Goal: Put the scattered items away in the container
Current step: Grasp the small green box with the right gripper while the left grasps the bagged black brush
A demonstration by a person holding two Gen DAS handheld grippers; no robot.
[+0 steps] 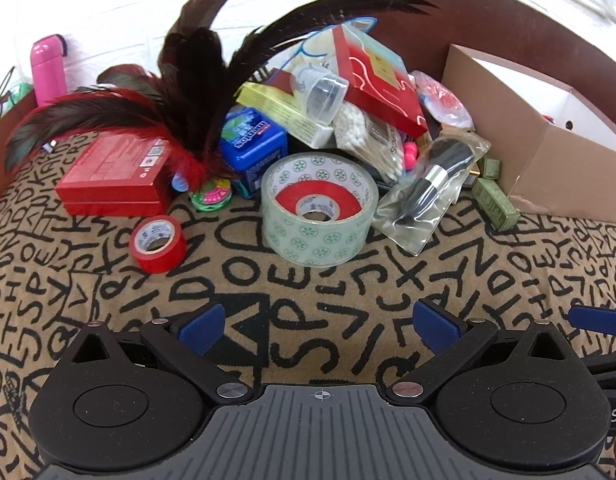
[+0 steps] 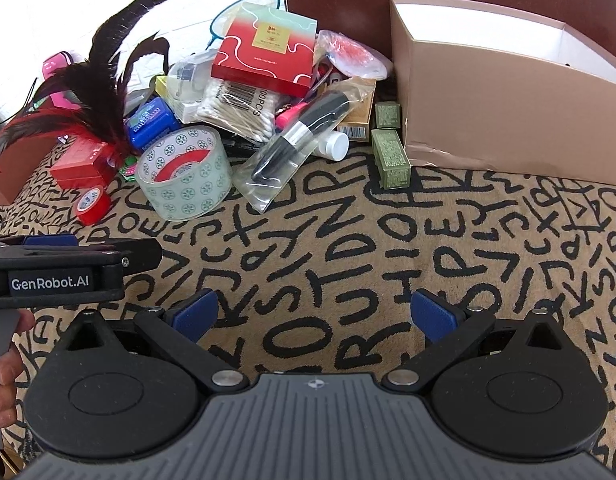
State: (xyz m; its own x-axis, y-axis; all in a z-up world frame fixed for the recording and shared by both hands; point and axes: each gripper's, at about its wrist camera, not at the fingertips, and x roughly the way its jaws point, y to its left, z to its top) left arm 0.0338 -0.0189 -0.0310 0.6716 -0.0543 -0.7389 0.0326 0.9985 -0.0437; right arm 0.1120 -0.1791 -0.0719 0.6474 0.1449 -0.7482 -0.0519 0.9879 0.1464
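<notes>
Hovering both claws released and empty over the lettered cloth on the desk, left claw (image 1: 315,326) and right claw (image 2: 313,314), I am judging nothing tidied: the patterned tape roll (image 1: 319,208), bagged brush (image 2: 304,136) and clutter are sitting beside the cardboard box (image 2: 507,92).

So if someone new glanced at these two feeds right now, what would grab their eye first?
Probably the dark red-and-black feather toy fanning up at the left of the clutter pile, above the flat red box. Next, the big patterned tape roll lying in front of the pile with a red roll nested inside it, on the letter-print cloth. The open cardboard box stands to the right; what it holds is hidden.
</notes>
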